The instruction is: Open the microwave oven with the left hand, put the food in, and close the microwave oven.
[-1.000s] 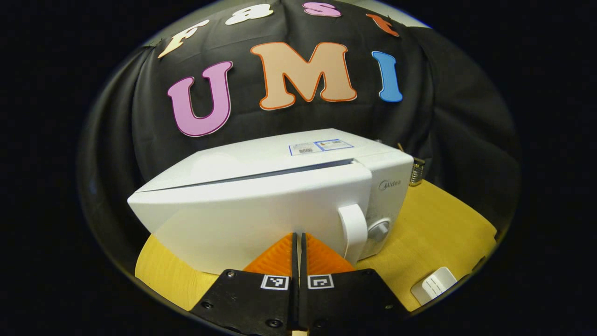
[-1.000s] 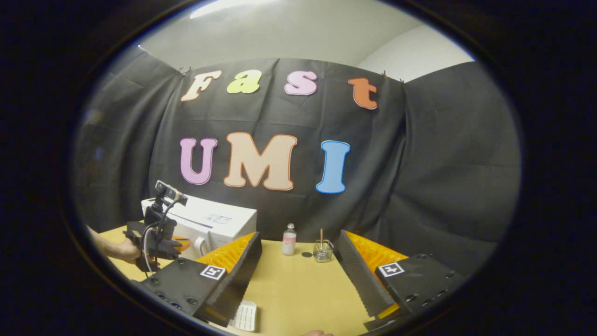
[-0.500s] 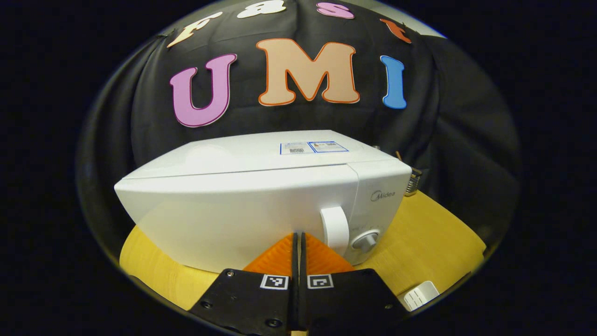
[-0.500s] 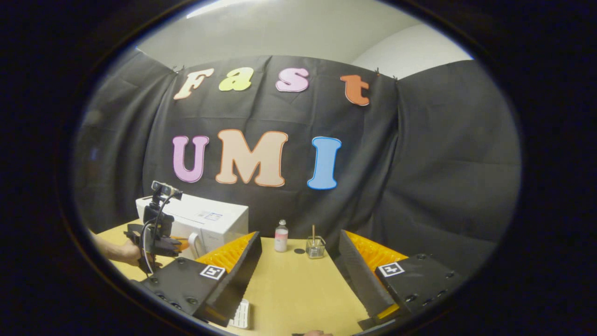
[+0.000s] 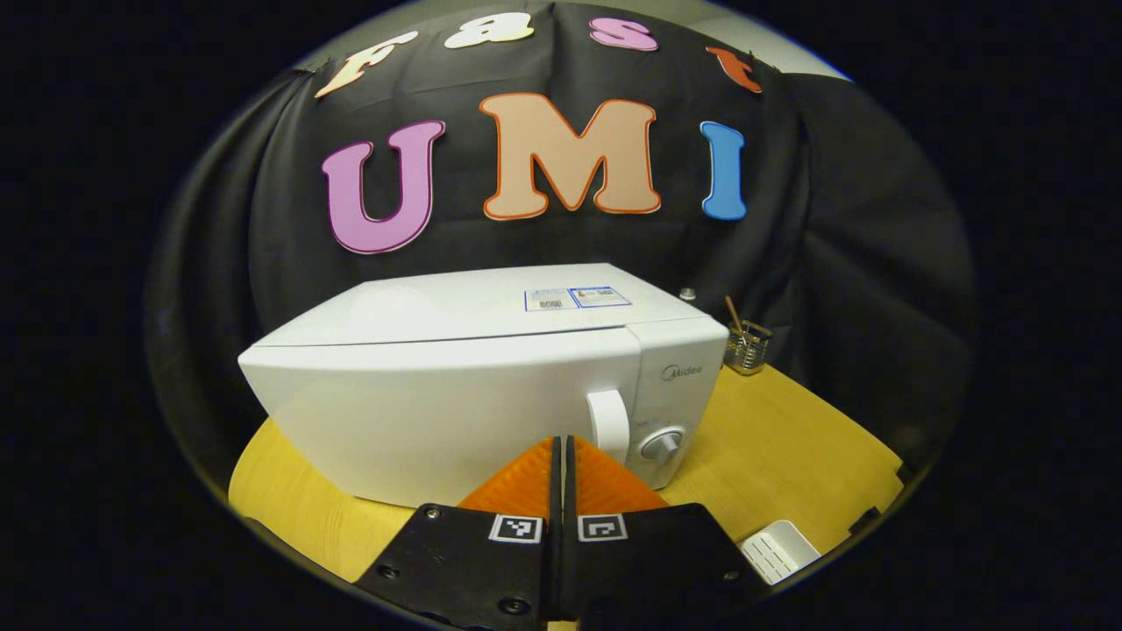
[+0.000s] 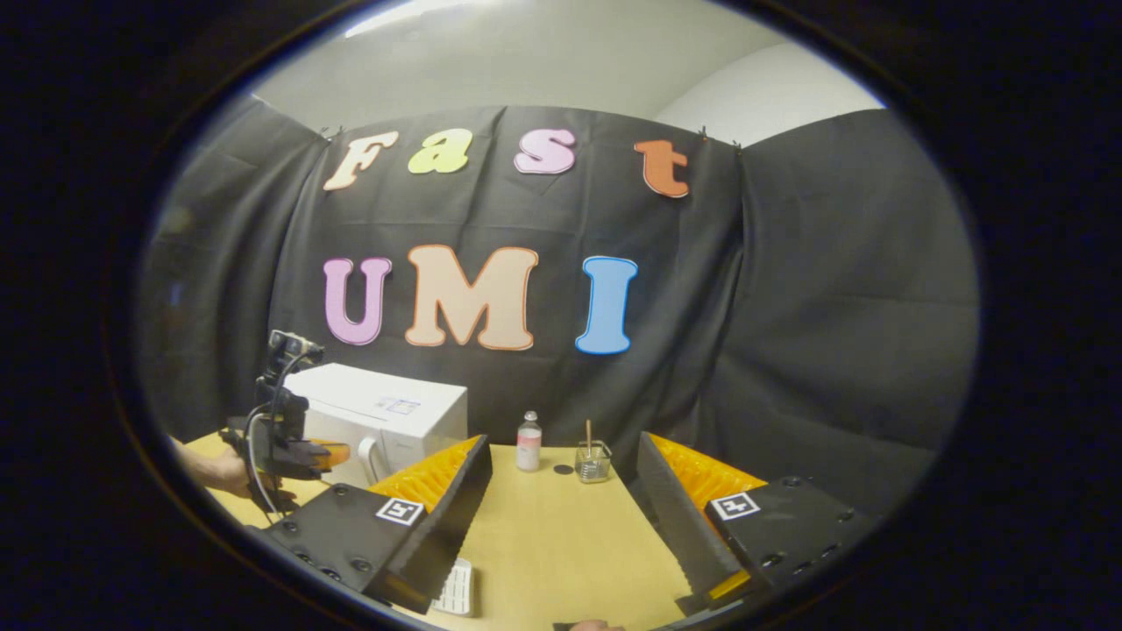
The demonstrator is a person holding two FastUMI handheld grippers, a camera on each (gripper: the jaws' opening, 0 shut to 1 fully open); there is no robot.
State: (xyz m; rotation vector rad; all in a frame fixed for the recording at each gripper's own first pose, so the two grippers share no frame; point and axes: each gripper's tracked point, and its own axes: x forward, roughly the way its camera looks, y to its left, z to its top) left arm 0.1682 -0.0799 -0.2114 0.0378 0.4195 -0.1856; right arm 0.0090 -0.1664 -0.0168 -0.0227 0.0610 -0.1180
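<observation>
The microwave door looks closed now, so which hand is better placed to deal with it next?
Left. The left gripper, fingers shut, sits right before the microwave near its handle; the right gripper hangs open farther off.

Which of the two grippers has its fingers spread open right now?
The right gripper: its fingers stand wide apart over the table. The left gripper, before the microwave, is shut, holding nothing.

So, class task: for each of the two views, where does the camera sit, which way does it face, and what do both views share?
Left gripper view: rides the left gripper, shut, facing the microwave oven door close up.
Right gripper view: rides the right gripper, open, facing the booth wall across the table; the left gripper shows far off, held by a hand.
Shared: microwave oven, table, glass jar.
</observation>
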